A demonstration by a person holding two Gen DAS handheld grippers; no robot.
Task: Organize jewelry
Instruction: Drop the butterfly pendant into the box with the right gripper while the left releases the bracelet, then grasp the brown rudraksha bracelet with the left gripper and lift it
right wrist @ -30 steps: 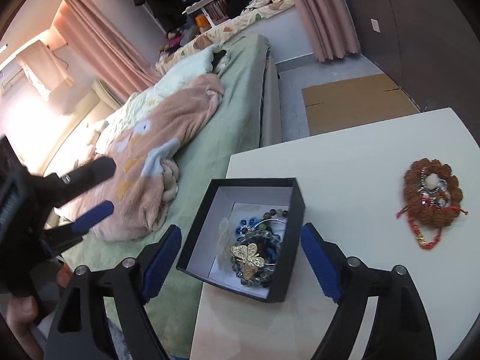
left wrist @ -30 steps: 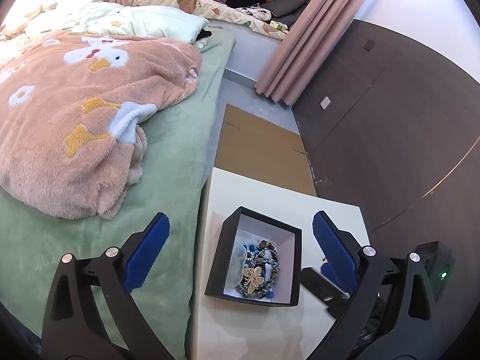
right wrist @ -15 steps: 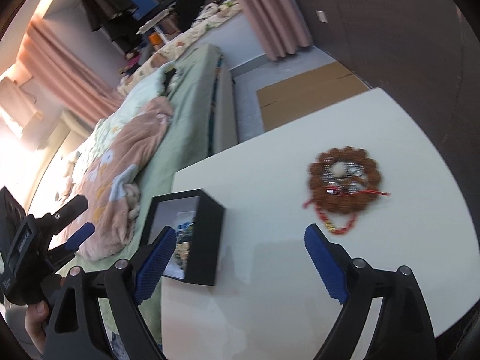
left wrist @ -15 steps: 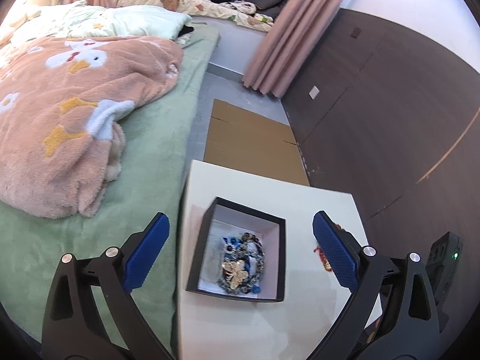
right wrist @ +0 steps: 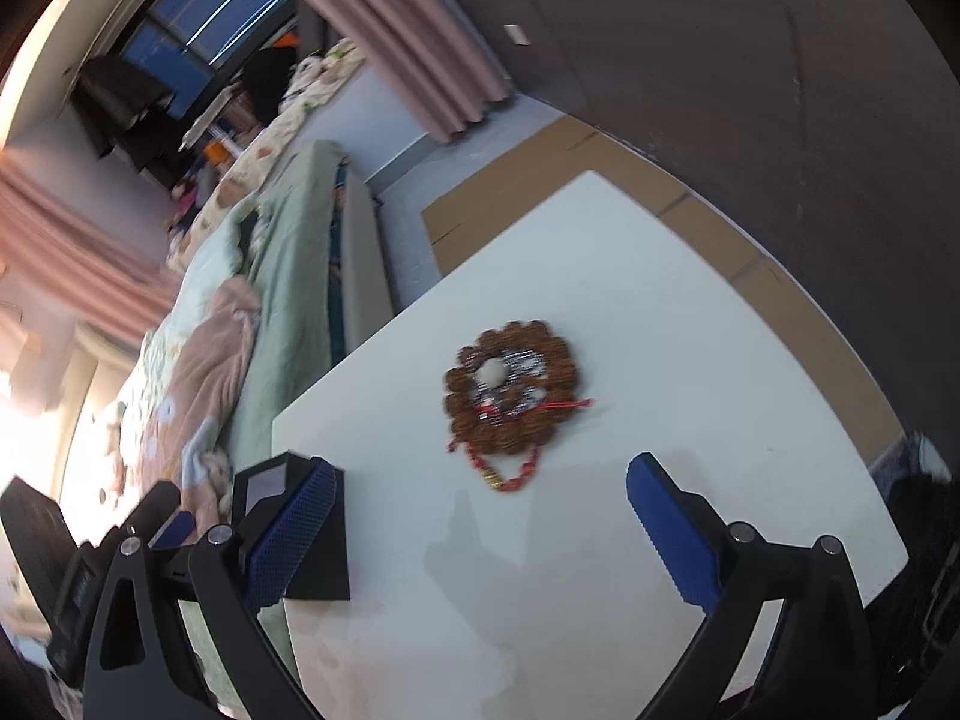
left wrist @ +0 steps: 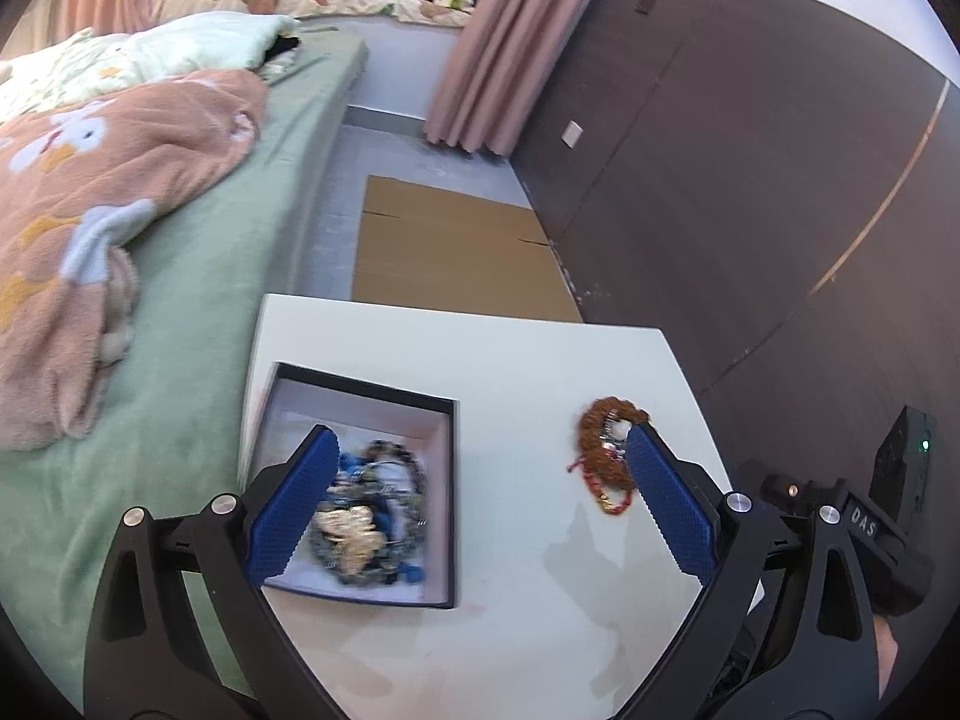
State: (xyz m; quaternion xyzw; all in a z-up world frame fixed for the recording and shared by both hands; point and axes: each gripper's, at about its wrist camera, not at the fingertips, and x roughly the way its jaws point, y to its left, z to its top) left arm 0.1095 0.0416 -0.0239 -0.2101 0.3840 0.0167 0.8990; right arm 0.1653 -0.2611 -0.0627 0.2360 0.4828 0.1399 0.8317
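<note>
**Right fingers line up on the loose beads**

Plainly, the right gripper (right wrist: 480, 516) is the one lined up: its blue fingers (right wrist: 672, 534) are opening to their widest with nothing between them, and the brown bead bracelet (right wrist: 510, 396) lies straight ahead of the gap, just beyond the fingertips and a touch left of centre, flat on the white surface (right wrist: 690, 324). The bracelet is a round coil with no real long axis, so any approach angle should serve. A red cord with a small gold charm (right wrist: 501, 474) trails from its near edge toward the fingers, and could snag or be caught alone if the grip lands short.

The left gripper (left wrist: 480, 504) hangs wide and empty too. Its left finger (left wrist: 288, 510) shows over the black box (left wrist: 444, 498), where a blurred heap of blue beads and a gold butterfly piece (left wrist: 354, 531) already lies; its right finger (left wrist: 666, 504) partly hides the bracelet (left wrist: 606, 426).

From the right view the box (right wrist: 318, 570) sits at the surface's near left corner, beside the bed (right wrist: 288, 276). My judgement: the right hand picks, then carries leftward to the box.
</note>
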